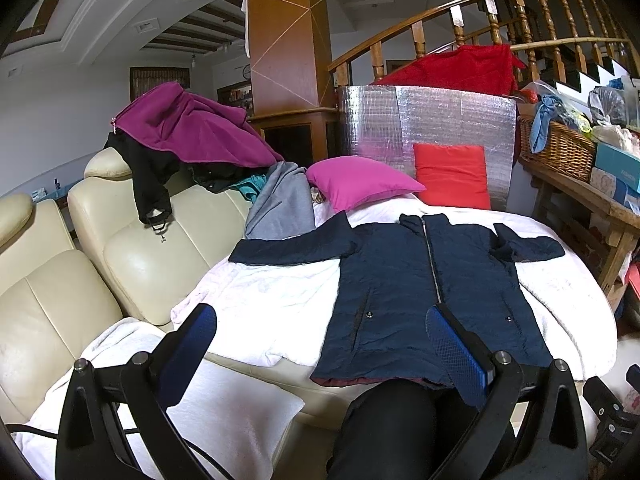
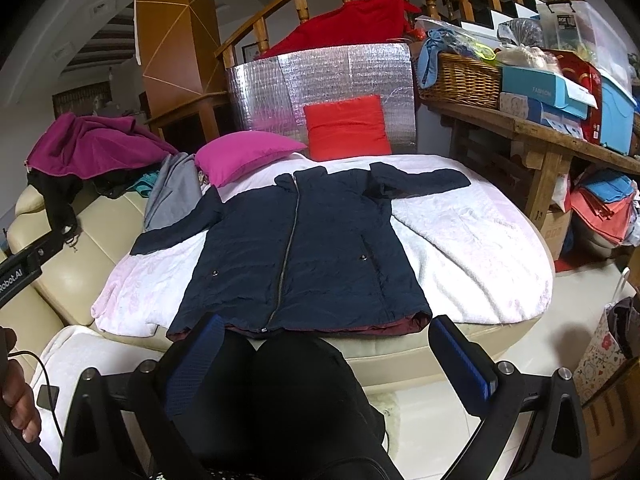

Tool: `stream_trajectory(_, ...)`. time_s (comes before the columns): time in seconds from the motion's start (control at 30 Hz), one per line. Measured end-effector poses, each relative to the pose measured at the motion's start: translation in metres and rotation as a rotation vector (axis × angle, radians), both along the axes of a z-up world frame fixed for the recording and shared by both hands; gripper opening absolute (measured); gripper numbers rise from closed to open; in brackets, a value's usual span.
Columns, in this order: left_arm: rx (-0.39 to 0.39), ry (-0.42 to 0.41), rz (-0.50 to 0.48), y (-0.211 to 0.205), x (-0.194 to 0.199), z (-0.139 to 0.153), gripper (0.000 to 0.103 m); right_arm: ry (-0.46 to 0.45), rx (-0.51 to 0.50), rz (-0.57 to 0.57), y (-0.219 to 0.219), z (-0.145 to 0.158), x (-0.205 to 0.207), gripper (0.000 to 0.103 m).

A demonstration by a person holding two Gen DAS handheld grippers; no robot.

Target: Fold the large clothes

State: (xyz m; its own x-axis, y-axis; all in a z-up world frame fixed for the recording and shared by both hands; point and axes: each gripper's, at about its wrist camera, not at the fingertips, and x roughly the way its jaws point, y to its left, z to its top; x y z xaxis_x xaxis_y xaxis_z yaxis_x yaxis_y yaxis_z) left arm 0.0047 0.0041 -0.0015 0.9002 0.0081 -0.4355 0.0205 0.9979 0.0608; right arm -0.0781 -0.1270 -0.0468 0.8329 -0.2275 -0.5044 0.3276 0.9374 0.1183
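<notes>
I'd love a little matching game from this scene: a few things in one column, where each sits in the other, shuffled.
Things:
1. navy jacket
2. red cushion
3. purple fleece
4. wicker basket

Places:
A. on the wooden table at the right
B. draped over the cream sofa's back
C. spread flat on the white blanket
D. leaning against the silver foil panel

Pairs: 1-C, 2-D, 3-B, 4-A

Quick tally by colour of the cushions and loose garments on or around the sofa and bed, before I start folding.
Navy zipped quilted jacket, spread flat: 1
Magenta cushion: 1
Red cushion: 1
Purple fleece garment: 1
Black garment over the sofa back: 1
Grey garment: 1
Total: 6
</notes>
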Motion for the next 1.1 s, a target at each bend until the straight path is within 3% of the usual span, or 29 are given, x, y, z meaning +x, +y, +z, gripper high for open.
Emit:
stream_trajectory(0.8, 0.022, 0.024, 0.008, -0.006, 0.016, -0.008, 0.103, 0.047, 0.003, -0.021, -0.01, -0.005, 0.022, 0.103)
stream_trajectory(1.1, 0.043, 0.054, 0.011, -0.015, 0.038, -0.015, 0.103, 0.041, 0.018, -0.014, -0.019, 0.007, 0.053, 0.103)
